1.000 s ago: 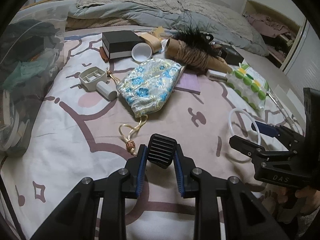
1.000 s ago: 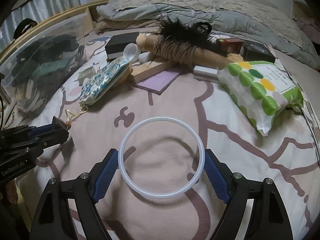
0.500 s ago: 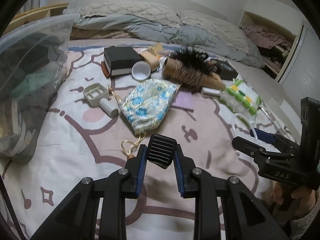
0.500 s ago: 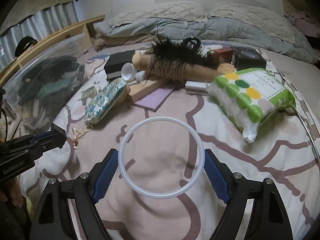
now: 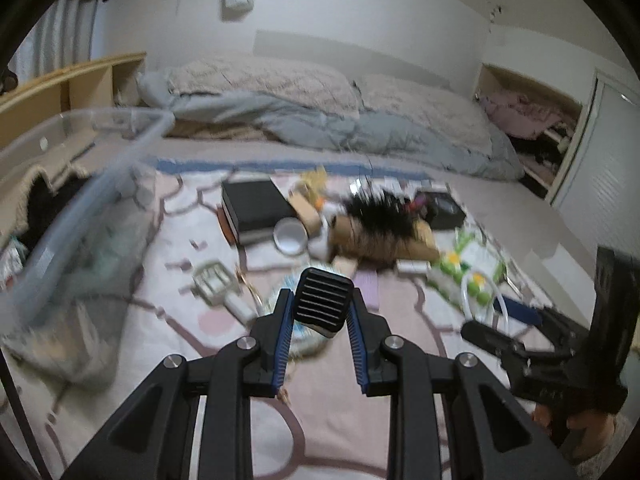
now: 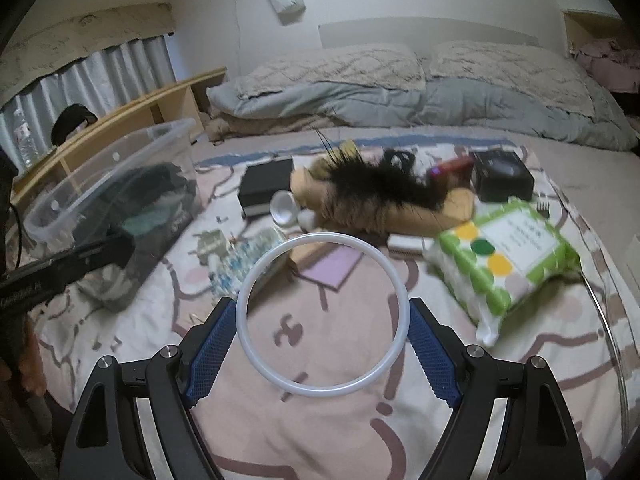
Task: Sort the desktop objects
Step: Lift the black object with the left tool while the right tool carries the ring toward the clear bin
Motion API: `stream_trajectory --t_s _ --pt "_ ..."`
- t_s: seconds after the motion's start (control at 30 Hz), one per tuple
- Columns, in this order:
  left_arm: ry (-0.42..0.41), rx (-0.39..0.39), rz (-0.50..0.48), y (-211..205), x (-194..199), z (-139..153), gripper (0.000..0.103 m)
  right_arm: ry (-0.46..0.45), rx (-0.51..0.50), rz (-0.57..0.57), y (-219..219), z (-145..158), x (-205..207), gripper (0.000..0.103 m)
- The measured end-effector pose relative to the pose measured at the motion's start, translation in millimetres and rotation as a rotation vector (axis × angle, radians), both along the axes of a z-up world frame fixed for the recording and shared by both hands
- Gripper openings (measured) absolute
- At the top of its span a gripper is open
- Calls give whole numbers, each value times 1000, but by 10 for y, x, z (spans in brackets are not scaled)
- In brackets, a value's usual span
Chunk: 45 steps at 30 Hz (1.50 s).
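Observation:
My left gripper (image 5: pixel 322 312) is shut on a small black ribbed block (image 5: pixel 323 302) and holds it above the bedspread. My right gripper (image 6: pixel 322 316) is shut on a white ring (image 6: pixel 256 356), held by its two sides above the bedspread; the ring also shows at the right of the left wrist view (image 5: pixel 466 300). A clear plastic bin (image 6: pixel 100 196) with dark items in it stands at the left. Loose objects lie mid-bed: a black box (image 6: pixel 266 190), a white cup (image 6: pixel 284 208), a floral pouch (image 6: pixel 240 260), a purple pad (image 6: pixel 334 268).
A black feathery thing on a brown cone (image 6: pixel 372 192), a green-dotted wipes pack (image 6: pixel 508 260), another black box (image 6: pixel 502 180) and a white plastic frame (image 5: pixel 212 280) lie on the bed. Pillows and a grey duvet (image 6: pixel 400 96) are behind. A wooden shelf (image 6: pixel 132 112) runs along the left.
Both grippers have risen and tilted up, so the wall and headboard now show. Each still holds its object. The bin's rim has come closer in the left wrist view.

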<state>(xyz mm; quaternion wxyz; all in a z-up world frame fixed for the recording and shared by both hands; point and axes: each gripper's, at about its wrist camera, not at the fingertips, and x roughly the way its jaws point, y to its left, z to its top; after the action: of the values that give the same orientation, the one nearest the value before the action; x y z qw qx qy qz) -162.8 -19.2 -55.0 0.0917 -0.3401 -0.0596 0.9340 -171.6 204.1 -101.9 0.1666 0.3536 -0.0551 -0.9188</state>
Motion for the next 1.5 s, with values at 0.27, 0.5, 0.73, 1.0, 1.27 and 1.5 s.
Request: stream_trajectory --t_s 0.27,0.5,0.73,1.0,1.27,1.5 --pt "120 38 45 -238 -176 470 26 68 -22 43 -250 424 -121 84" --pt "231 23 115 -606 -249 840 26 110 -45 102 -574 727 -228 84" --pt "282 -26 257 -1216 -237 982 26 125 -74 193 -1041 921 -285 84" --pt "271 -61 434 -1933 -216 806 26 136 -69 295 -1622 1048 -320 85" --pt "197 -58 555 -2464 -136 486 26 123 -36 390 -2187 1066 -344 85" --pt "166 -78 617 -2672 -67 354 26 89 -61 425 -2533 1065 -420 85"
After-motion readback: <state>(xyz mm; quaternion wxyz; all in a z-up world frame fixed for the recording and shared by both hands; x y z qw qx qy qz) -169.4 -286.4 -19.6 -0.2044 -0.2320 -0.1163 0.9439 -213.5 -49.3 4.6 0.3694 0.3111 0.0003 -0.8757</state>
